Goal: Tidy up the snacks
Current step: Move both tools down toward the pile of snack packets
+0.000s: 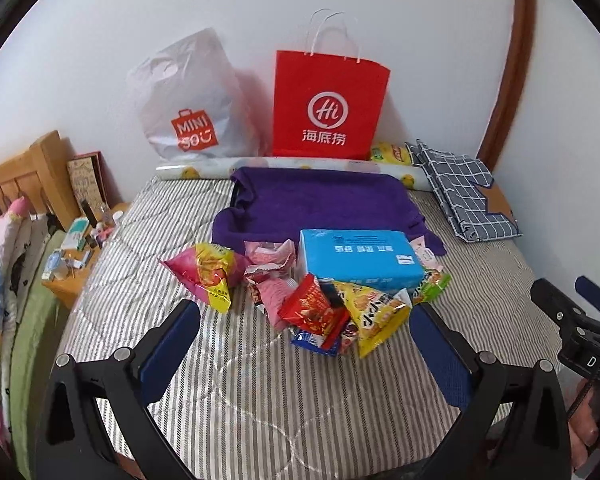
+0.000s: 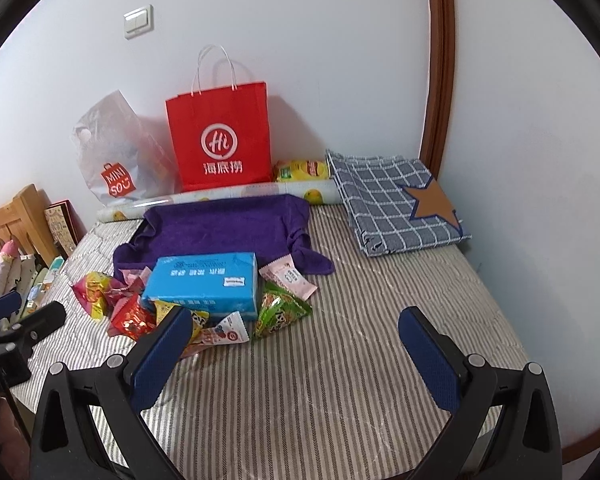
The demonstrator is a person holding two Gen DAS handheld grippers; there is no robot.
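- Grippers first: my left gripper (image 1: pixel 305 344) hangs low over the striped bed cover (image 1: pixel 260 400), jaws spread wide, nothing between the blue pads. My right gripper (image 2: pixel 296 354) sits the same way, wide apart and empty, just right of the snack pile.
- At the right edge of the left wrist view I see the other tool's black body, with a hand (image 1: pixel 588 424) wrapped on its handle.
- Snacks lie in a loose heap mid-bed, just ahead of both grippers: a red packet (image 1: pixel 310 308), a yellow packet (image 1: pixel 374 316) with its open end toward me, a pink-and-yellow bag (image 1: pixel 204 274) off to the left, pale pink wrappers (image 1: pixel 270 262) behind it.
- A green packet (image 2: pixel 280 314) lies against the right front corner of the blue box (image 2: pixel 204 284); a pink sachet (image 2: pixel 290 278) rests just behind that.
- The blue box sits in the middle of the heap, partly on the purple towel (image 1: pixel 320 200).
- Farther back, a rolled printed mat (image 2: pixel 220 196) runs along the wall edge, a checked blue cloth (image 2: pixel 392 204) with a brown star on the right.
- Against the wall: white plastic bag (image 1: pixel 192 108), red paper bag (image 1: pixel 330 104) upright, a yellow pack (image 2: pixel 304 170) beside it.
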